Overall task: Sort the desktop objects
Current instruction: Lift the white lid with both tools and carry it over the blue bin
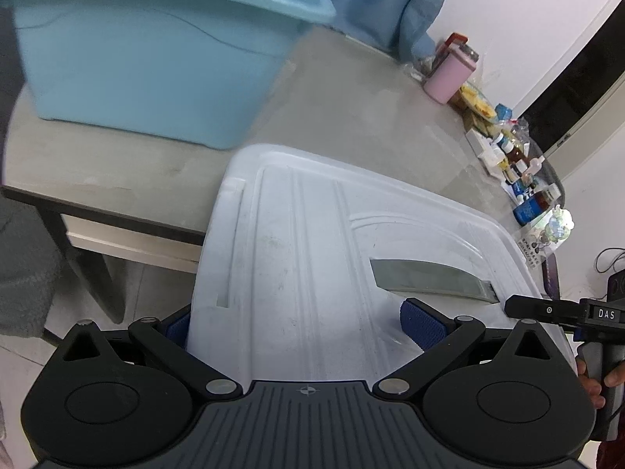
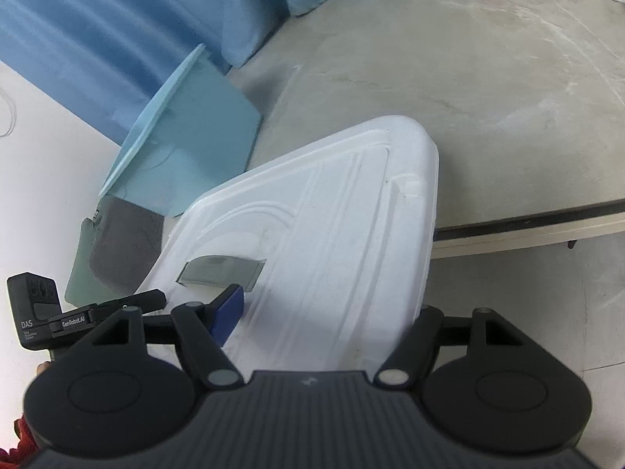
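Both tools grip the white plastic lid (image 1: 312, 258): left tool (image 1: 304, 324) and right tool (image 2: 328, 312) each span an edge. Stiff, light, slick; rims suit holding.

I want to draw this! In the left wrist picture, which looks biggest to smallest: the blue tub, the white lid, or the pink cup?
1. White lid and blue tub: they look about alike, and the lid is much nearer the camera, so no ranking.
2. Pink cup: clearly smallest, though it stands far back.
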The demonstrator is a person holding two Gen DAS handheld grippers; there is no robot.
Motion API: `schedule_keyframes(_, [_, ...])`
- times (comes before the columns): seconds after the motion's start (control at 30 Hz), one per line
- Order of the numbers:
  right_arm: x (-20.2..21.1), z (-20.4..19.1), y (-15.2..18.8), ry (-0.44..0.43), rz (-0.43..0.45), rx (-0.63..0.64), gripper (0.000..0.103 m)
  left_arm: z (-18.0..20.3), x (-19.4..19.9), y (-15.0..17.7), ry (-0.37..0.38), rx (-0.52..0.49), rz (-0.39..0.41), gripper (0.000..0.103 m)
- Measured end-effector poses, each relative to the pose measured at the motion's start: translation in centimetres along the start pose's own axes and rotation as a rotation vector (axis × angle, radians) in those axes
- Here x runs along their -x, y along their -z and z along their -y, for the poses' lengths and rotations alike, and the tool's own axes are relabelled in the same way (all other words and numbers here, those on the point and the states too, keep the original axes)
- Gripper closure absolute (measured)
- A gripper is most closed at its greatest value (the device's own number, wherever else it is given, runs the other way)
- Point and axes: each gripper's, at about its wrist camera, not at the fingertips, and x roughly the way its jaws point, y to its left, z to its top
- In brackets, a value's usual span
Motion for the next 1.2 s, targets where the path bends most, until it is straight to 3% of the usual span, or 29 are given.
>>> schedule_keyframes(0.67, [-3.9, -17.4, 9.6, -0.072, 0.054, 0.084, 0.032, -15.4, 18.3, 4.9, -0.043, -0.01, 0.139, 0.0])
schedule_keyframes(1.2, [-4.7, -25.9, 12.1, -0.092, 0.075, 0.115, 0.032, -21.1, 27.6, 4.8, -0.055, -0.011, 0.196, 0.0])
